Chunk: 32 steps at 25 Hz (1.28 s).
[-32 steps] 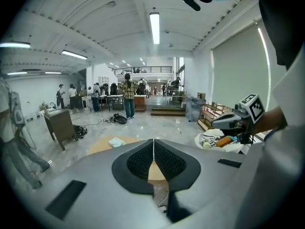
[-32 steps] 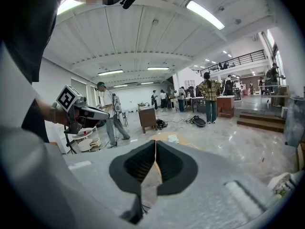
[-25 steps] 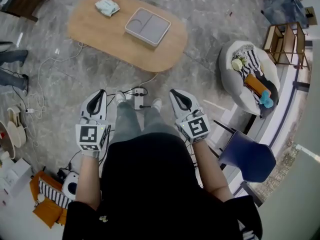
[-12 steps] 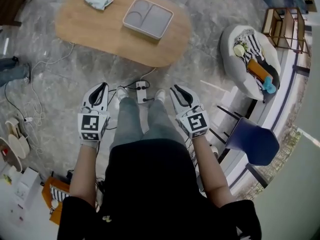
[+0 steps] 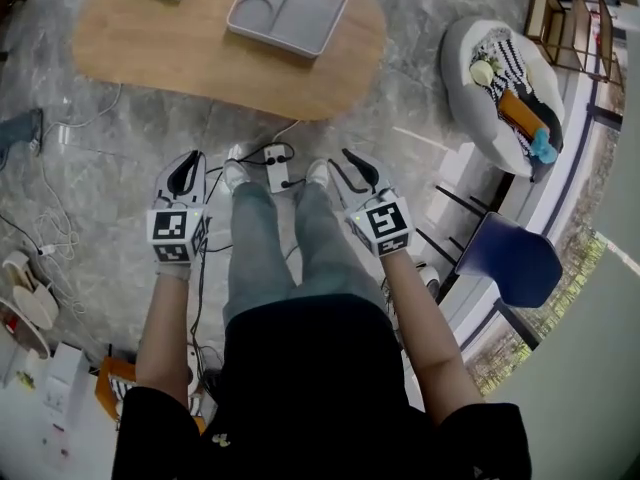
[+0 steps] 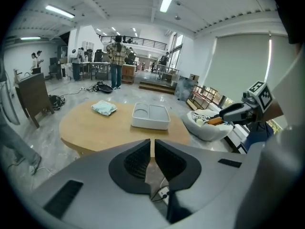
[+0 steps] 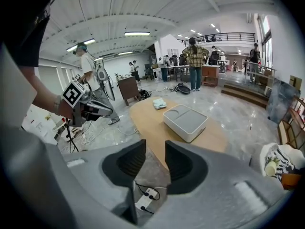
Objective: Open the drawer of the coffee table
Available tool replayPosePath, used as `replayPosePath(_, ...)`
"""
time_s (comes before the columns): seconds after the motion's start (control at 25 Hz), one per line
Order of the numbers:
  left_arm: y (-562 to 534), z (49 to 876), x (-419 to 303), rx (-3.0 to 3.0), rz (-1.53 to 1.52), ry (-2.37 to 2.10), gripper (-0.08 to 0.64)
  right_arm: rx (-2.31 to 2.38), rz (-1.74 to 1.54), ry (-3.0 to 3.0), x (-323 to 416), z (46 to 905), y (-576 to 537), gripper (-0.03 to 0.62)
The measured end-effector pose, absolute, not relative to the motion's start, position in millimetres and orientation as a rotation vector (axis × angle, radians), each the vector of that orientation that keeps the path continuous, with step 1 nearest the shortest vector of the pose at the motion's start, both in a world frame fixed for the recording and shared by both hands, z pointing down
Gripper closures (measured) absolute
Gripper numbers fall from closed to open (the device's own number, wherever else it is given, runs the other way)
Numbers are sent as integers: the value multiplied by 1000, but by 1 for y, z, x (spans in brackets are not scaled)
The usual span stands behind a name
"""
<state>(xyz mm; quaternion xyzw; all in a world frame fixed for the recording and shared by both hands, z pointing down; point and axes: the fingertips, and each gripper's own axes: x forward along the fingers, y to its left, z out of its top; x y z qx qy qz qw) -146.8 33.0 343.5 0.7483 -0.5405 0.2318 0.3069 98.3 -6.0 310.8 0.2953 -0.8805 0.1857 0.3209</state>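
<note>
Since the earlier frame both have sunk lower: the left gripper (image 5: 187, 168) is closed and empty, the right gripper (image 5: 343, 160) has just been opening its jaws on nothing, and the bench (image 5: 180, 53) appears nearer.

Both grippers out ahead of our knees (image 5: 290, 203), tipped downward, bare forearms (image 5: 165, 333) stretched forward. On the left gripper (image 5: 186, 174) we keep the jaws pressed together, nothing between the pads. The right gripper (image 5: 350, 171) has just been opening its jaws; a narrow gap stands between them, with nothing in it. Behind each pair of jaws, a marker cube (image 5: 176, 236) rides above the wrist.
</note>
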Motion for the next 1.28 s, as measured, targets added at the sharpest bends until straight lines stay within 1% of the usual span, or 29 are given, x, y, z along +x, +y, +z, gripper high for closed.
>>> replayPosePath(0.08, 33, 365, -150, 1967, 616, -1424, 518, 771, 504, -2293, 98, 332, -10, 454)
replayPosePath(0.16, 31, 387, -158, 1962, 625, -1427, 469, 777, 520, -2271, 97, 353, -13, 449)
replayPosePath(0.44, 22, 466, -171, 1937, 660, -1404, 387, 806, 587, -2187, 102, 430, -16, 390)
replayPosePath(0.8, 17, 559, -186, 1931, 692, -1386, 342, 797, 608, -2146, 101, 518, -22, 346)
replayPosePath(0.92, 16, 590, -189, 1929, 707, -1369, 336, 800, 602, -2130, 100, 541, -26, 342)
replayPosePath(1.28, -10, 659, -196, 1961, 740, -1331, 298, 805, 656, -2053, 99, 613, -23, 303)
